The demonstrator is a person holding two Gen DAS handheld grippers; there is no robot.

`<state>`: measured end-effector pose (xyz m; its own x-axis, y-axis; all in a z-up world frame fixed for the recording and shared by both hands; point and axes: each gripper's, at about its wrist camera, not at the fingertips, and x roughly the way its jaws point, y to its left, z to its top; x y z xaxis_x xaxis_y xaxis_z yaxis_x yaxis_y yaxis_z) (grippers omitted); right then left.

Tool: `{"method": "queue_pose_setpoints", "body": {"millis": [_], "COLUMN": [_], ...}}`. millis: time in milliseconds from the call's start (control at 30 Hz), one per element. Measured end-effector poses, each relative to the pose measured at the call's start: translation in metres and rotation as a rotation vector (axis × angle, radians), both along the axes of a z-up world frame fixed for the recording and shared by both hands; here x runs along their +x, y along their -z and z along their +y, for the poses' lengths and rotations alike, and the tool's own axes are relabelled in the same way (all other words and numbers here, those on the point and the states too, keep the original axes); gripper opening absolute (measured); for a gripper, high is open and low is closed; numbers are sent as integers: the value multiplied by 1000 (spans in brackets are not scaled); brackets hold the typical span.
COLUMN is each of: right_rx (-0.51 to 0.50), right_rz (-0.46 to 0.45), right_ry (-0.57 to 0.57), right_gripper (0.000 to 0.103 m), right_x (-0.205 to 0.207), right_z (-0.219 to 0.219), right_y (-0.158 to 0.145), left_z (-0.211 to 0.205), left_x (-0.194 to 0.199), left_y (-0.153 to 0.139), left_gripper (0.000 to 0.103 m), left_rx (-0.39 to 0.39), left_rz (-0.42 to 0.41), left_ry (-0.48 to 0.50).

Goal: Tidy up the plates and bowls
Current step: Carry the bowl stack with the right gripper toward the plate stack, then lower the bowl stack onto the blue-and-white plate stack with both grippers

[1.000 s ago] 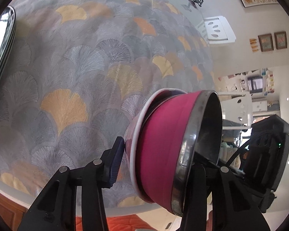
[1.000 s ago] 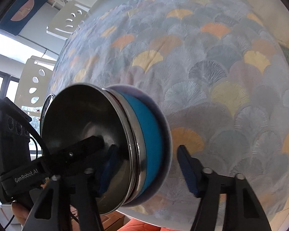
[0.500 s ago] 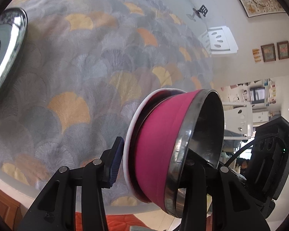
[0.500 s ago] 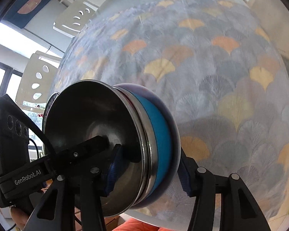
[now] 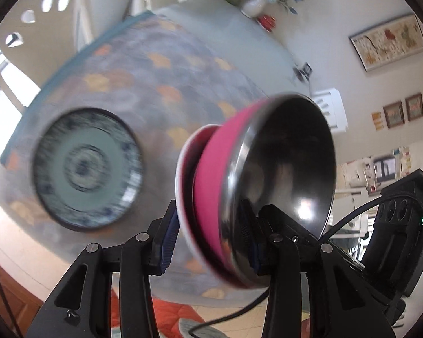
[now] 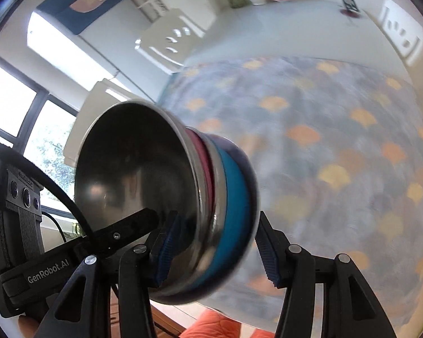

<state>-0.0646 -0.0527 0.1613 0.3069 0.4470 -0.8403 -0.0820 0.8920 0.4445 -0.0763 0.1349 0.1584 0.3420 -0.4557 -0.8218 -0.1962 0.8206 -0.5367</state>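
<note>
A: The left tool [image 5: 210, 242] pinches a pink bowl [image 5: 211, 194] with a steel lining, one finger inside the rim and one on the outside wall. The bowl is tipped on its side, in the air above the edge of the worktop [image 5: 166, 84].

B: And the right tool?

A: The right tool [image 6: 214, 253] grips a blue bowl [image 6: 234, 197], also steel-lined. A thin pink band shows just under the steel rim, so the pink bowl appears to sit nested inside the blue one.

B: So the bowls are stacked?

A: It looks so, though both tools are clamped on them and the stack has not been set down.

B: What about plates?

A: One blue patterned plate [image 5: 87, 169] lies flat on the fan-patterned tablecloth [image 6: 324, 146], near the bowls and apart from them. The views are blurred, so I cannot tell whether it is a single plate or a pile.

B: What is left?

A: Probably placing the nested bowls, perhaps beside or on the plate.
</note>
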Motion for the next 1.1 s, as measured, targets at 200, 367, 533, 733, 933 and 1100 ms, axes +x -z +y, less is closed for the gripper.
{"method": "queue_pose_setpoints", "body": {"millis": [200, 367, 533, 733, 933, 1100], "right_rx": [22, 7, 11, 4, -20, -34], "right_rz": [57, 90, 130, 140, 93, 86], "right_ry": [-24, -23, 3, 44, 74, 87], "right_gripper": [52, 52, 52, 52, 52, 52], "right_x": [14, 19, 25, 31, 35, 36], "right_z": [82, 128, 149, 153, 152, 153], "right_y": [14, 33, 57, 73, 78, 83], "left_z": [79, 121, 138, 147, 149, 155], "left_x": [7, 13, 24, 30, 33, 31], "left_y": [14, 34, 57, 71, 80, 94], "left_gripper": [37, 37, 37, 37, 37, 37], "left_rx": [30, 29, 43, 44, 26, -26], "left_rz": [51, 77, 103, 59, -24, -51], "left_ry": [-3, 36, 90, 140, 173, 145]}}
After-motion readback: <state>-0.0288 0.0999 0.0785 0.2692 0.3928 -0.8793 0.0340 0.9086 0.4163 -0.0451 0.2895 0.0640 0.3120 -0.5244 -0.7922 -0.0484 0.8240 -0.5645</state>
